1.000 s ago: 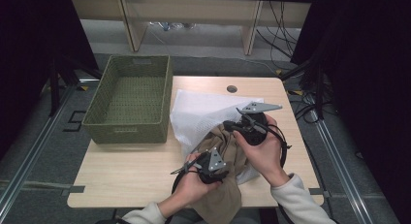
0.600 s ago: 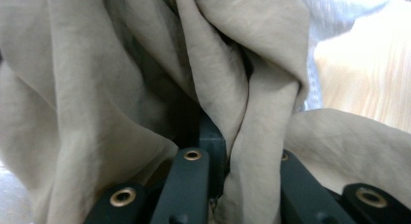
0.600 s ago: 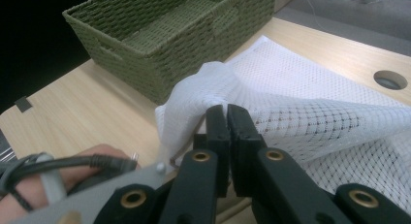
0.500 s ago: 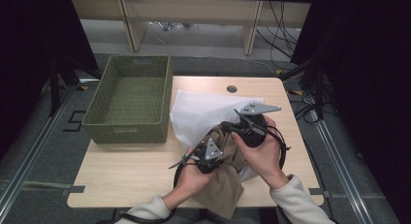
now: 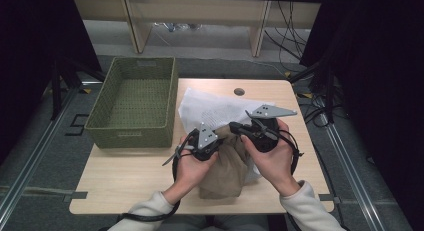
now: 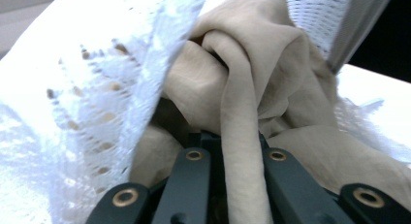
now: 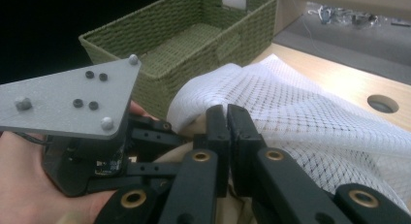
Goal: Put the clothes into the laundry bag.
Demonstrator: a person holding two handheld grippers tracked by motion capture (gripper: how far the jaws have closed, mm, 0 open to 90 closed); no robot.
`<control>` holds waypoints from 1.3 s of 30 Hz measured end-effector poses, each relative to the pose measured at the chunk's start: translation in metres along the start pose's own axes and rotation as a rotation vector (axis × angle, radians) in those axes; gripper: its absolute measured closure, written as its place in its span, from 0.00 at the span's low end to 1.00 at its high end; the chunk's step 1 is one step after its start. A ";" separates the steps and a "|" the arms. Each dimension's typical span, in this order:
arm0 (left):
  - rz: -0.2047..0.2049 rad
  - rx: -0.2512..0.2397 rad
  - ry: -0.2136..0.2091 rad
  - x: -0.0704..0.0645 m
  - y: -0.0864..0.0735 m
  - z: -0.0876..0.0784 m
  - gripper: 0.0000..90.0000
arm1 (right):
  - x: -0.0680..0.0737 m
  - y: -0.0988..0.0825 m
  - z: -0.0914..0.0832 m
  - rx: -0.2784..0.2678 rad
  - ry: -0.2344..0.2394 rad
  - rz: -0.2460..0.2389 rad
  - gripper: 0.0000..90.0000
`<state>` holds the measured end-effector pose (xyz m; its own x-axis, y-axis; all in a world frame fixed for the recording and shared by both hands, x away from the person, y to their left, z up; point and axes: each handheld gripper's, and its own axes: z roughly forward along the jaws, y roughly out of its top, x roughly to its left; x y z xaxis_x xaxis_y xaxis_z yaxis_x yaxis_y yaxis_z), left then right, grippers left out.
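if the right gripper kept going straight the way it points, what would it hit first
Probably the white mesh cloth right past its shut tips, with the green basket farther along; depth is hard to judge.

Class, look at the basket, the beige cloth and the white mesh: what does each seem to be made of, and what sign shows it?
Basket: woven fibre or cord, matte green; even ribbed weave on walls and floor. Beige cloth: soft woven fabric, perhaps cotton, matte; it bunches in rounded folds. White mesh: thin netted fabric, probably synthetic; open diamond holes, partly see-through.
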<state>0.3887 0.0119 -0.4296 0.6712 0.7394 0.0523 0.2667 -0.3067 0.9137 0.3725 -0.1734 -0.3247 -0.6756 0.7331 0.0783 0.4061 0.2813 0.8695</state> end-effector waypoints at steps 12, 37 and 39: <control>0.078 0.111 0.012 -0.001 -0.029 0.032 0.91 | -0.009 -0.007 0.015 0.066 0.014 0.035 0.99; 0.113 0.047 -0.104 -0.019 -0.026 -0.031 0.42 | -0.010 -0.007 0.015 0.075 0.005 0.031 0.99; 0.127 0.046 -0.114 -0.023 -0.028 -0.035 0.41 | -0.010 -0.007 0.015 0.074 0.005 0.025 0.99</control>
<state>0.3419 0.0244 -0.4420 0.7746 0.6214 0.1176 0.2046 -0.4222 0.8831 0.3859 -0.1738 -0.3390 -0.6680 0.7371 0.1019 0.4669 0.3086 0.8287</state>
